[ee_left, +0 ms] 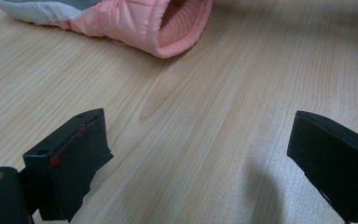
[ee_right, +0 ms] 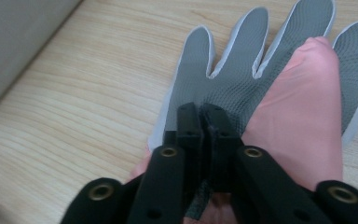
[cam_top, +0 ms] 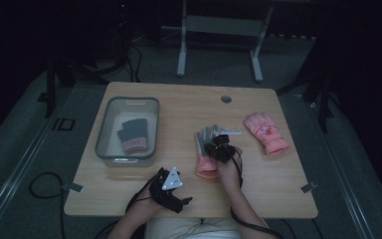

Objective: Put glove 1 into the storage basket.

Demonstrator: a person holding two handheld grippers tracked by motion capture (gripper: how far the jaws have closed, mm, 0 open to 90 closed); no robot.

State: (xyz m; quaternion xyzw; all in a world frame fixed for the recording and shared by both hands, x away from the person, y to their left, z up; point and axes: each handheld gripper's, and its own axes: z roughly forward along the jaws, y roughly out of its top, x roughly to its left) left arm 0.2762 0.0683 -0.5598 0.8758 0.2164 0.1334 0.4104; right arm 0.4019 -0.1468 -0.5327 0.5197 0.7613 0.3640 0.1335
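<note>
One dark glove (cam_top: 133, 135) already in the grey bin (cam_top: 102, 130) at left. Right hand-held gripper (cam_top: 221, 145) clamped on the grey-palmed pink glove (cam_top: 205, 149) mid-worktop (cam_top: 189, 104). Left hand-held gripper (cam_top: 168, 190) near, jaws apart, idle. Second pink glove (cam_top: 265, 132) at right, untouched; likely two left to bin.

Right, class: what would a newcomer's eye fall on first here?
Probably the grey and pink glove mid-table, with the right gripper pinching its palm fabric. Next, the pink glove lying alone at the right, and a darker glove in the grey bin at the left.
</note>
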